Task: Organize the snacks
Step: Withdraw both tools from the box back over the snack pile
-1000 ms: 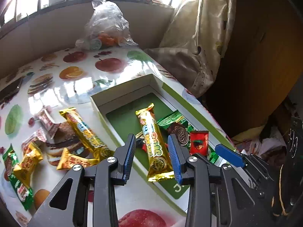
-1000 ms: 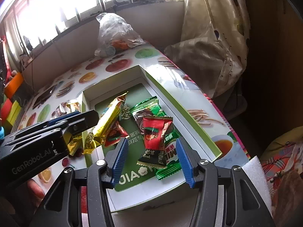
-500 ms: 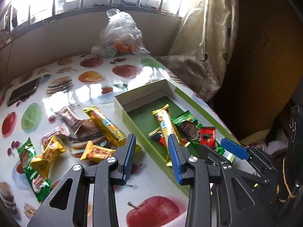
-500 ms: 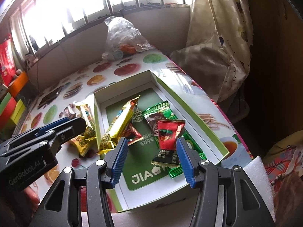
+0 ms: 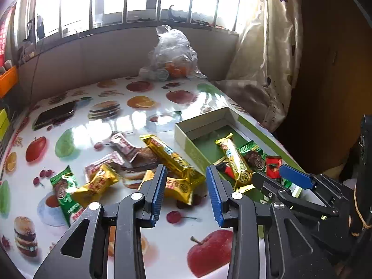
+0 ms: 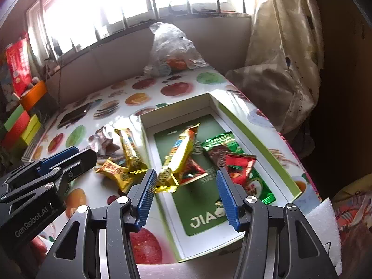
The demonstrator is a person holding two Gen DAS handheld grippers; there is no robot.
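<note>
A green-and-white box [image 6: 267, 153] [image 5: 183, 137] holds a gold bar [image 6: 177, 153], a red candy [image 6: 239, 166], a green wafer pack [image 6: 218, 146] and a small red-orange pack [image 6: 191, 169]. Loose snacks lie left of the box: a long gold bar [image 5: 172, 158], yellow packs [image 5: 98, 182], a green pack [image 5: 65, 191], pink packs [image 5: 123, 143]. My left gripper [image 5: 186, 193] is open and empty above the gold bar. My right gripper [image 6: 184, 200] is open and empty above the box's near half.
A clear plastic bag with oranges [image 5: 172, 55] stands at the table's far edge. A dark phone [image 5: 54, 115] lies at far left. A curtain [image 5: 265, 53] hangs right of the table. Coloured boxes [image 6: 21, 121] stand at left.
The left gripper has moved left and back from above the box to above the loose snacks. The right gripper has drawn back and risen a little. Both stayed open.
</note>
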